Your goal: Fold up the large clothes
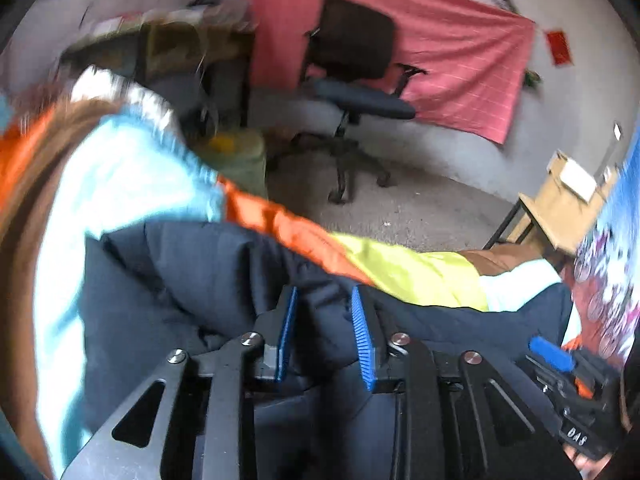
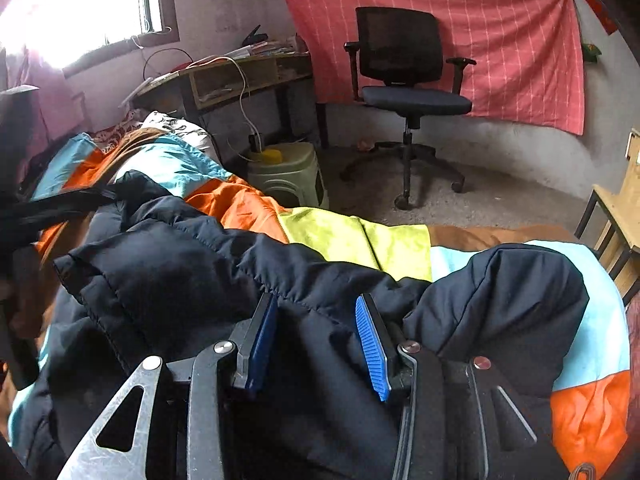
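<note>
A dark navy puffer jacket [image 1: 192,272] lies bunched on a bed with a colourful patchwork cover [image 1: 404,276]. My left gripper [image 1: 325,300] is shut on a thick fold of the jacket, fabric filling the gap between its blue pads. My right gripper [image 2: 316,312] is shut on another fold of the same jacket [image 2: 168,272], with its rounded hood or sleeve end [image 2: 516,300] bulging to the right. The right gripper's blue tip [image 1: 551,354] also shows at the lower right of the left wrist view.
A black office chair [image 2: 404,76] stands before a red cloth [image 2: 500,36] on the wall. A green plastic stool [image 2: 288,172] sits by the bed, a wooden desk [image 2: 224,76] behind it. A small wooden table [image 2: 620,208] stands at the right.
</note>
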### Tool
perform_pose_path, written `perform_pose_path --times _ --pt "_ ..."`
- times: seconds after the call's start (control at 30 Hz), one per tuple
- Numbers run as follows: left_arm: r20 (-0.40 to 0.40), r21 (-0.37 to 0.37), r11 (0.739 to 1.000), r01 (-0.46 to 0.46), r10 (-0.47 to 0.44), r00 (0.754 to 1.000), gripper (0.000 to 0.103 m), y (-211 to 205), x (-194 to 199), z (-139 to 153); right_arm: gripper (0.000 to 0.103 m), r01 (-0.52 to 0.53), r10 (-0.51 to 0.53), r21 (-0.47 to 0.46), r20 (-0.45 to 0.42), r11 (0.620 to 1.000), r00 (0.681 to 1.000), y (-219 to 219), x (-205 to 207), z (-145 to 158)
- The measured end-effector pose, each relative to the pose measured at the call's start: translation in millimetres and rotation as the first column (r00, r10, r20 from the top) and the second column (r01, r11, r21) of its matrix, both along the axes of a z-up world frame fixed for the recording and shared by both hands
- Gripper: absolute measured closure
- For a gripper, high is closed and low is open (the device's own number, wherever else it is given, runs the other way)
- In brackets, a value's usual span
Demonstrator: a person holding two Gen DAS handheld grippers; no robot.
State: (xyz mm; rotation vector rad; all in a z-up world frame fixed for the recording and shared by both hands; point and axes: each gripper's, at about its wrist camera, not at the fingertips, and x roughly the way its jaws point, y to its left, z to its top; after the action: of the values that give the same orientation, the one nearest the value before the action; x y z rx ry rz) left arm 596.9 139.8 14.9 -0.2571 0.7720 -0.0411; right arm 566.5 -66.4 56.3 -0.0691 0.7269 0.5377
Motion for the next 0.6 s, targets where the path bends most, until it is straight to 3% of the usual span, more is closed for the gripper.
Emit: perform_pose_path --times 0.17,0.4,0.5,0.6 --pt "-0.062 -0.108 0.994 -0.001 -0.006 0.998 0.087 21 12 -36 0.064 0.028 -0.026 0.048 -0.054 0.998 0.998 0 14 -23" --pt "-0.132 -0.181 0.983 -0.024 0.0 0.991 0.089 40 36 -48 0.066 0.048 -0.045 0.031 -0.088 0.998 0.995 4 28 -47" --pt "-0.046 -0.192 0.981 -0.008 -0.001 0.999 0.089 49 19 -30 0.066 0.038 -0.032 0.053 -0.113 0.998 0.993 -1 28 -43" --pt "0.103 -0.095 0.995 0.039 -0.029 0.994 0.089 41 0 2 0.066 0.025 -0.016 0.089 -0.106 0.996 0.994 -15 29 -17"
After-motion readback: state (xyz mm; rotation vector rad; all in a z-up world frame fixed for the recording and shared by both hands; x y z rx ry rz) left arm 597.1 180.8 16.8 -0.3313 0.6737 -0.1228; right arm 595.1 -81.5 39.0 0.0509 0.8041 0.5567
